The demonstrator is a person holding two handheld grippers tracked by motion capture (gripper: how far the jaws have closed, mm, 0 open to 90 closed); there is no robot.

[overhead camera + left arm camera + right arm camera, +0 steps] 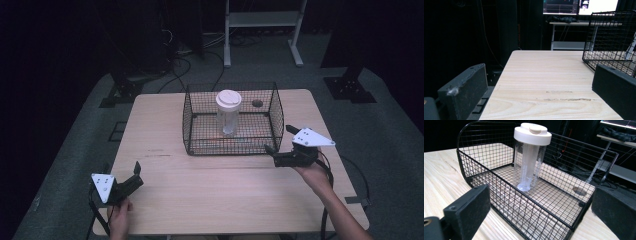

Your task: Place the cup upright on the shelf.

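A black wire basket (202, 146) stands at the back middle of the pale wooden table (200, 195). Inside it a clear bottle (228, 115) with a white lid stands upright. In the right gripper view the bottle (529, 167) is just behind the basket's near wall (506, 195). My right gripper (280, 139) is open at the basket's front right corner, pointing at it with nothing between its jaws (539, 195). My left gripper (121, 171) is open over the table's front left, apart from the basket (611, 37), and holds nothing (537, 75).
A round cable hole (257, 103) lies in the table behind the basket's right side. A white stand (262, 20) and floor cables are beyond the far edge. Lit monitors (579, 6) sit on a desk at the back. Bare tabletop spreads in front of the basket.
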